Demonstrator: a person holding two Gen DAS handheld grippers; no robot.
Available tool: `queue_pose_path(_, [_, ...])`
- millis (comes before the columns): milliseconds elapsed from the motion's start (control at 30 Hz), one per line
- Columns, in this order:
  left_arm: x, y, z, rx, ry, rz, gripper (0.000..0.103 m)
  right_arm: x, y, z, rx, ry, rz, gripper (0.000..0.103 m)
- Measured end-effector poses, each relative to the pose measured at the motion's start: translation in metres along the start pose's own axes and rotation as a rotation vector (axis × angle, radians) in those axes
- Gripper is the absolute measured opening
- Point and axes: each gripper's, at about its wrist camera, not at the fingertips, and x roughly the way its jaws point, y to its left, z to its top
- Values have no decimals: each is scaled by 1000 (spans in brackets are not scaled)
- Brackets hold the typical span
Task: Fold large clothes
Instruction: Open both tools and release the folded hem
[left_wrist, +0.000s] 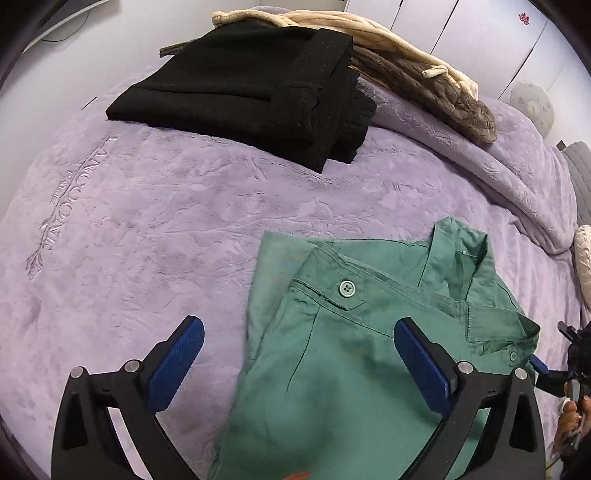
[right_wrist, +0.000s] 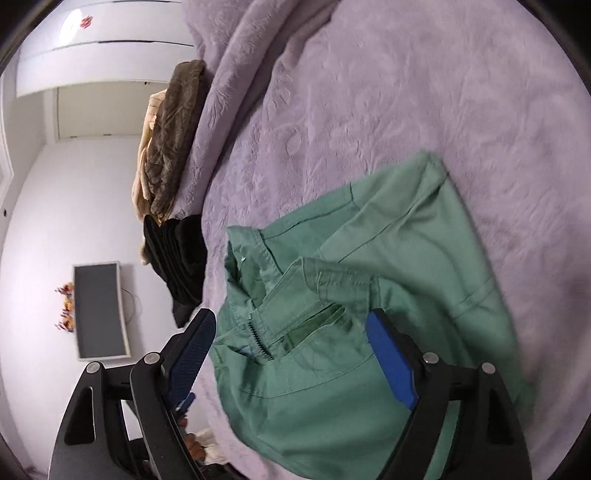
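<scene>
Green trousers (left_wrist: 354, 343) lie folded on the purple bedspread (left_wrist: 155, 229), the waistband with a pale button (left_wrist: 346, 288) facing up. My left gripper (left_wrist: 299, 341) hovers over their left edge, open, its blue pads (left_wrist: 424, 365) wide apart and nothing pressed between them. In the right wrist view the same green trousers (right_wrist: 369, 295) show an open zip (right_wrist: 260, 338) and crumpled waistband. My right gripper (right_wrist: 291, 332) is open above the waistband, with blue pads (right_wrist: 391, 362) on either side and no grip on the cloth.
A folded black garment (left_wrist: 251, 96) lies at the far side of the bed, with a brown and cream fleece pile (left_wrist: 406, 70) behind it. White wardrobe doors (left_wrist: 480, 33) stand beyond. A hand (left_wrist: 570, 424) with the other gripper shows at the right edge.
</scene>
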Motion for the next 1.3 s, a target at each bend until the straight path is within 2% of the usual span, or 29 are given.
queue_pose_path(133, [4,7,-7,25,14,55,103,-6,13,0,-184,-3,-228,86])
queue_pose_path(300, [34,-7,-26,95,75,113,103,32,31,-23,-476,48,-491,86])
queue_pose_path(400, [44,-22,-27,138,64,130,103,54,48,-40,-647,41,-624,85])
queue_pose_path(467, [46,-30,-22,146,41,138,103,70,57,-49,-767,35,-746,85])
queue_pose_path(567, [58,-39,-16,160,30,173,103,82,58,-36,-890,-29,-957,85])
queue_pose_path(600, [65,-40,-16,165,41,186,103,79,55,-26,-873,-44,-974,85])
queue_pose_path(667, [77,-40,-19,163,69,200,103,65,47,-2,-773,-62,-943,85])
queue_pose_path(733, [84,-37,-23,159,83,209,103,45,42,13,-656,-92,-845,85])
queue_pose_path(800, [84,-33,-22,153,89,207,103,28,41,15,-601,-102,-745,85])
queue_pose_path(933, [74,-29,-11,157,55,175,103,26,36,0,-577,-10,-564,85])
queue_pose_path(967, [74,-29,-7,159,57,159,103,31,34,-5,-574,13,-551,85])
queue_pose_path(1033, [81,-32,1,158,89,126,103,45,24,-9,-566,54,-590,83])
queue_pose_path(1067, [86,-35,3,164,104,111,103,54,18,-9,-546,79,-612,74])
queue_pose_path(1100, [92,-40,4,172,116,99,101,60,13,-9,-525,104,-596,32])
queue_pose_path(1133, [97,-46,3,185,123,86,82,65,12,-9,-497,134,-560,13])
queue_pose_path(1167, [101,-51,3,199,131,78,69,66,19,-11,-506,117,-563,13])
queue_pose_path(1200, [103,-56,3,208,131,103,55,63,30,-14,-541,87,-562,9])
queue_pose_path(1233, [100,-59,2,208,120,96,35,58,40,-16,-566,60,-546,9])
queue_pose_path(1300, [85,-56,4,194,69,109,13,46,56,-12,-588,7,-509,9])
